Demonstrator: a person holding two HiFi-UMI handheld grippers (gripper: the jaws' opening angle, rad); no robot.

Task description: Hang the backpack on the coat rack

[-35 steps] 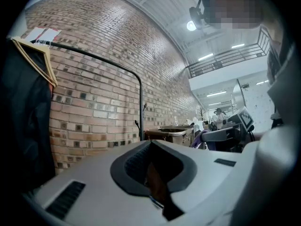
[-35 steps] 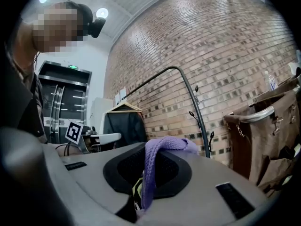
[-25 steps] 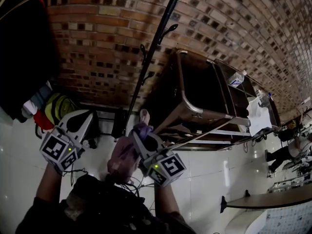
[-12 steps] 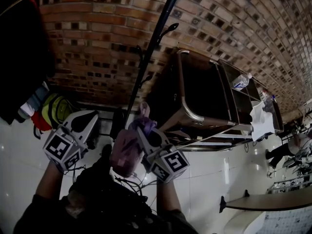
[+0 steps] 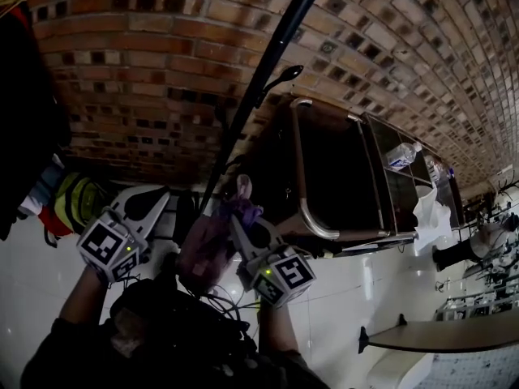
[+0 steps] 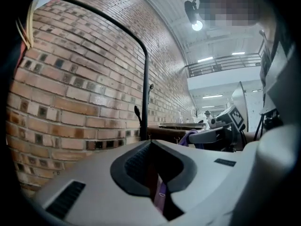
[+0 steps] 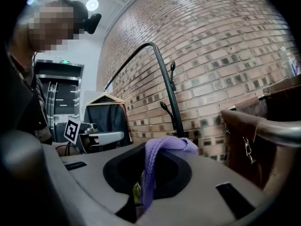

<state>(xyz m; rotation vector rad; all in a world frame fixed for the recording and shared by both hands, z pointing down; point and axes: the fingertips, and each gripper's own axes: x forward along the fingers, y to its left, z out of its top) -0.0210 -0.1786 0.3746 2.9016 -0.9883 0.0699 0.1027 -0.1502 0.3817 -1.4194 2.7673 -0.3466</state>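
A pink backpack [image 5: 207, 245] hangs between my two grippers in the head view. My right gripper [image 5: 240, 211] is shut on its purple woven top loop [image 7: 162, 147], which drapes over the jaws. My left gripper [image 5: 152, 205] is shut on a thin purple strap [image 6: 160, 195] caught low in its jaws. The coat rack [image 5: 263, 79], a black pole with curved hooks [image 5: 284, 75], rises just beyond the grippers against the brick wall. It also stands ahead in the left gripper view [image 6: 146, 98] and the right gripper view [image 7: 168, 91].
A dark wooden cabinet with a metal rail [image 5: 302, 177] stands right of the rack, with a water bottle [image 5: 402, 154] on it. Dark clothes [image 5: 24, 112] and a yellow-green bag [image 5: 77, 197] hang at the left. A curved white table edge [image 5: 422, 337] is at lower right.
Both grippers have carried the backpack closer to the brick wall and the coat rack. The pole and its hook now loom larger and nearer above the grippers.
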